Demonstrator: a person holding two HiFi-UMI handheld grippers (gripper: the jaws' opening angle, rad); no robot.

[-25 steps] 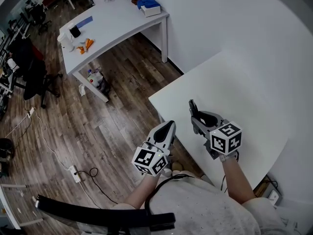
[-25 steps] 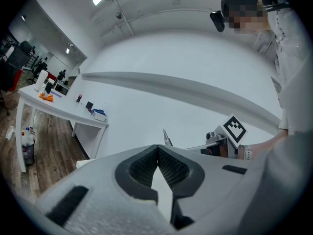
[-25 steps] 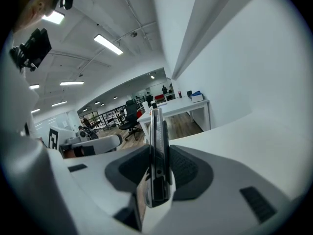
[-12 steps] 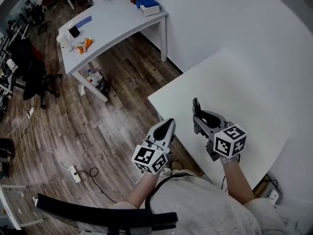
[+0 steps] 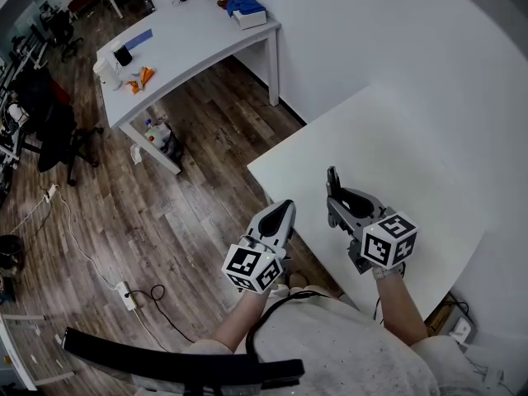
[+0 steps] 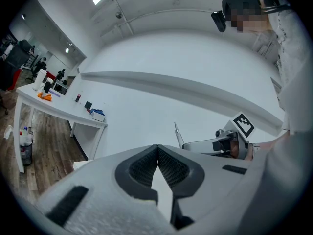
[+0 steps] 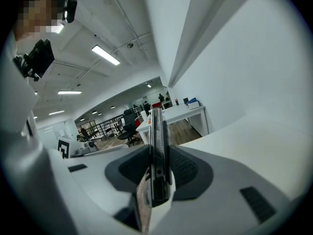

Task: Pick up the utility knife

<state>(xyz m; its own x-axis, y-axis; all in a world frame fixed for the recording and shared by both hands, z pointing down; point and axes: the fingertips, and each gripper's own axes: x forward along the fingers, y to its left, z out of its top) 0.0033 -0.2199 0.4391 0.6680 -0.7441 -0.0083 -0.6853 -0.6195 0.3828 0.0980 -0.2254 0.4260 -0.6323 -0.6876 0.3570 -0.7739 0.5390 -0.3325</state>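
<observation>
My right gripper (image 5: 336,193) is shut on the utility knife (image 7: 157,155), a slim dark and silver handle that stands on edge between the ribbed pads. In the head view the utility knife (image 5: 332,180) pokes out of the jaws above the white table (image 5: 388,155), lifted off its top. In the left gripper view it is the thin utility knife (image 6: 179,136) on the right. My left gripper (image 5: 283,214) hangs past the table's near-left edge; its jaws meet with nothing between them, as the left gripper (image 6: 157,153) in its own view also shows.
A second white table (image 5: 198,31) stands at the upper left with a blue object (image 5: 246,5), dark cups and an orange item on it. Wooden floor (image 5: 165,205) with cables and a power strip (image 5: 126,291) lies left. Office chairs sit at the far left edge.
My right gripper has shifted slightly right and down with the knife still in it. The left gripper has stayed put.
</observation>
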